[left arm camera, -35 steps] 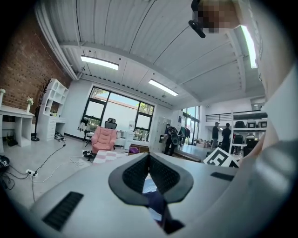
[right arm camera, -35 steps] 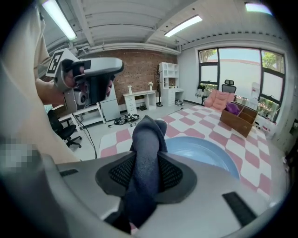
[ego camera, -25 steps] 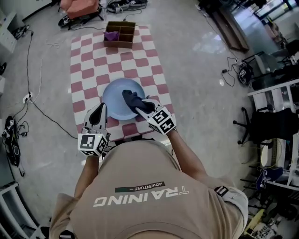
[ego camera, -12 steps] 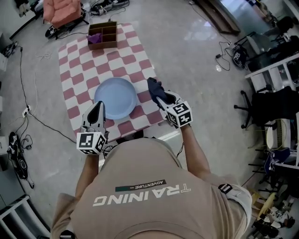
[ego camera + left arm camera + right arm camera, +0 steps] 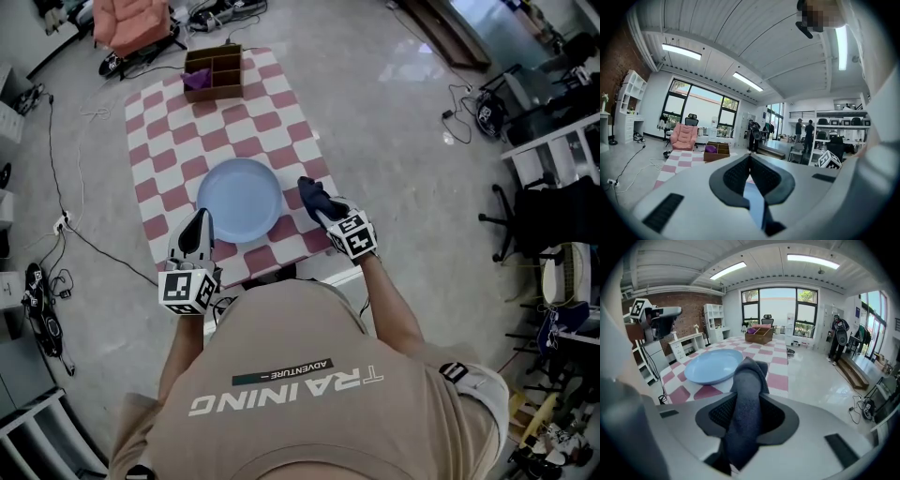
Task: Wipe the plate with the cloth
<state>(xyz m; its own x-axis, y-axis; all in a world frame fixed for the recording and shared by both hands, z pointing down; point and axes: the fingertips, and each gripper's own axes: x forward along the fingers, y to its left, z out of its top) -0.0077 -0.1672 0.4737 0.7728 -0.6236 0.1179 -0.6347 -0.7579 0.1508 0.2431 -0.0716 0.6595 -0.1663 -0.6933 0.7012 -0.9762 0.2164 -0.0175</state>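
With the right gripper (image 5: 323, 208) clamped on the cloth (image 5: 311, 193) over the table's (image 5: 178, 131) right edge, just beside the plate (image 5: 239, 200) near the front edge, lower it, likely to set the cloth down, and release only once it rests fully inboard of that edge

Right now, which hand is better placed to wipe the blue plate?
The right. The right gripper is clamped on the dark cloth just beside the plate, off its right edge. The left gripper sits shut and empty at the plate's near-left rim.
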